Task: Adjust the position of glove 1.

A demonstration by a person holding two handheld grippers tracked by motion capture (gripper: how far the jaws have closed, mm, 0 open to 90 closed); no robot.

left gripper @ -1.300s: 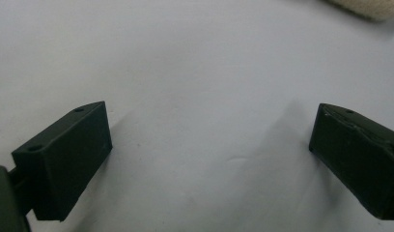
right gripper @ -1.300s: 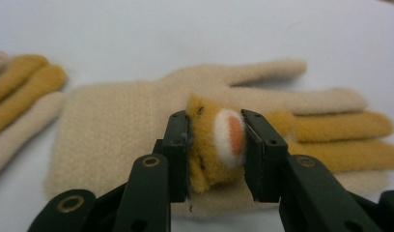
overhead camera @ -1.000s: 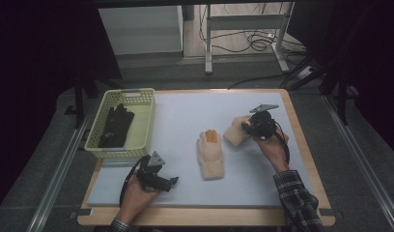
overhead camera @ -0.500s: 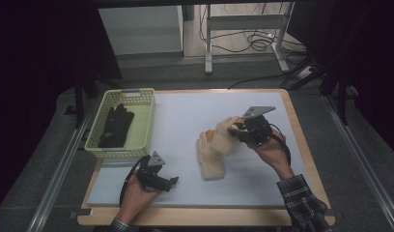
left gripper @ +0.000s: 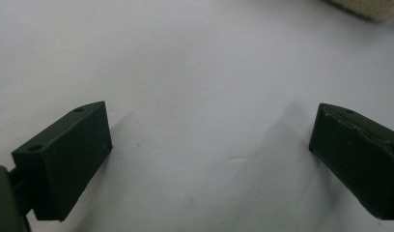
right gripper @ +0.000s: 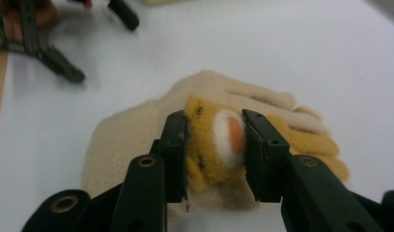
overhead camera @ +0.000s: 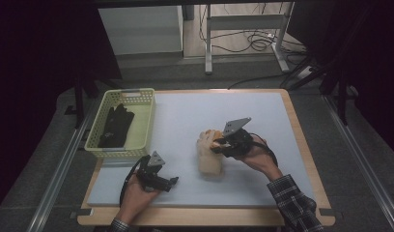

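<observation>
Matte white table point(overhead camera: 185, 116), fuzzy yellow glove point(right gripper: 219, 145) pinched

Your wooden table point(overhead camera: 301, 145) carries a white mat point(overhead camera: 185, 111), on which you have a yellow-green basket point(overhead camera: 146, 126) and a beige glove point(overhead camera: 210, 162).

— We see the right gripper point(overhead camera: 219, 145) now over the beige glove point(overhead camera: 209, 159) lying mid-table, where a second ago it sits well to the right of that glove, nearer the table's right edge.

— Agreed, and the yellow glove point(right gripper: 214, 145) clamped in its jaws travels left with it; it now hangs over the beige glove's finger end, possibly touching it, though we can't be sure.

— The hand and checked sleeve point(overhead camera: 294, 200) shift left too.
</observation>
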